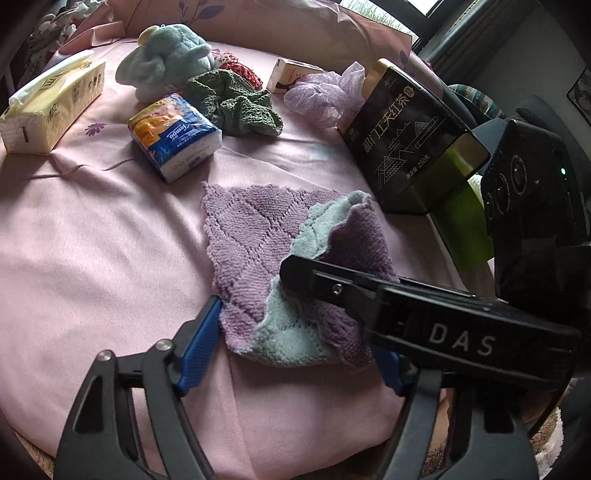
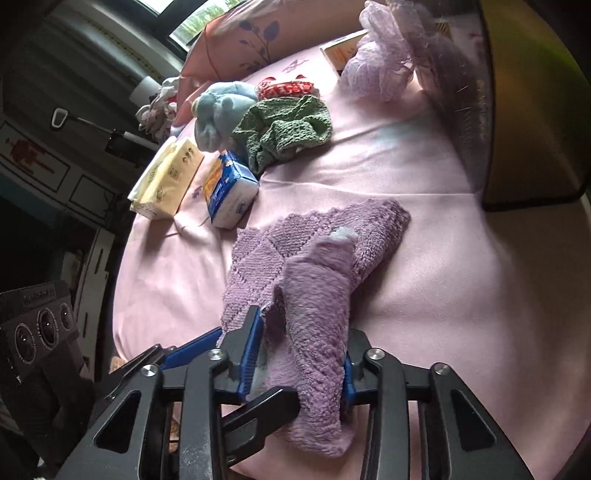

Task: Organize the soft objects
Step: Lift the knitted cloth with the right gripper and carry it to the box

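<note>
A purple knitted cloth [image 1: 251, 236] with a pale blue underside lies on the pink bed sheet [image 1: 92, 240], its right side folded over. My left gripper [image 1: 299, 332] straddles the cloth's near corner. Its left blue finger [image 1: 201, 339] touches the cloth's edge, the other finger is mostly hidden, and the cloth does not look squeezed. In the right wrist view my right gripper [image 2: 301, 347] is shut on a raised fold of the same cloth [image 2: 314, 236], just to the right of the left gripper. A green knitted cloth [image 1: 236, 99], a blue plush toy [image 1: 166, 55] and a purple mesh puff [image 1: 325, 92] lie further back.
A yellow tissue pack [image 1: 51, 103] and a blue tissue pack [image 1: 173, 133] sit at the left. A tall black tea box [image 1: 410, 129] stands close on the right, with a small box [image 1: 291, 74] and a red knit piece [image 1: 240, 70] behind. A pillow [image 1: 258, 22] lines the back.
</note>
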A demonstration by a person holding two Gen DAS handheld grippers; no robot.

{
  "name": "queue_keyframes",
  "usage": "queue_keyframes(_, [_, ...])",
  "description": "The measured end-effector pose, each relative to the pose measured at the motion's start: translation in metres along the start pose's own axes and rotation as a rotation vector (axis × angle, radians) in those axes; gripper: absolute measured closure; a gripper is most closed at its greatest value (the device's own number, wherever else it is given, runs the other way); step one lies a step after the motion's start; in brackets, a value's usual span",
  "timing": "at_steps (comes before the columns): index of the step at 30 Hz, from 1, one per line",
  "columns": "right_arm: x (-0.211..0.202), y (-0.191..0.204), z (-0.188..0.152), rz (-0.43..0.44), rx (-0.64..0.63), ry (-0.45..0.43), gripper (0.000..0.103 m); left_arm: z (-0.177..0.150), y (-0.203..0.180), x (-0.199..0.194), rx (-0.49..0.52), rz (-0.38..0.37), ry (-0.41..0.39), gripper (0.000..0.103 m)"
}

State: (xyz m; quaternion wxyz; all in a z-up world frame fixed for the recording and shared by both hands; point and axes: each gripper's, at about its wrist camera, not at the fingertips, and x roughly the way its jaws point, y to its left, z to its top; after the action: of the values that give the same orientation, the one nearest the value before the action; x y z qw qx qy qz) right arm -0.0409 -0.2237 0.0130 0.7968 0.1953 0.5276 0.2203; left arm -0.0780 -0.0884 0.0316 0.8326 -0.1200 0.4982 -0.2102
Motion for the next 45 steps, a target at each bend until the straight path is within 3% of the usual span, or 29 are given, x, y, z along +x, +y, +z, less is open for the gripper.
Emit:
queue_keyframes(2, [0.002,0.0,0.0,0.009,0.008,-0.002,0.077,0.001,0.002,0.003,-0.037,-0.101,0.031,0.07])
queue_keyframes(8, [-0.012,0.004,-0.003,0.045,0.006,-0.041,0.079,0.0,-0.017,-0.012,0.031,-0.062,-0.008,0.078])
queue_keyframes(25, [-0.125,0.07,-0.003,0.089,-0.169,-0.341,0.079,0.009,-0.078,-0.114,0.209,-0.035,-0.289,0.079])
queue_keyframes(32, [-0.151,0.081,-0.002,0.05,-0.196,-0.415,0.079,0.01,-0.096,-0.133,0.248,-0.045,-0.339,0.081])
queue_keyframes(45, [-0.205,0.056,0.008,0.036,-0.157,-0.573,0.079,0.032,-0.147,-0.141,0.354,-0.1,-0.405,0.083])
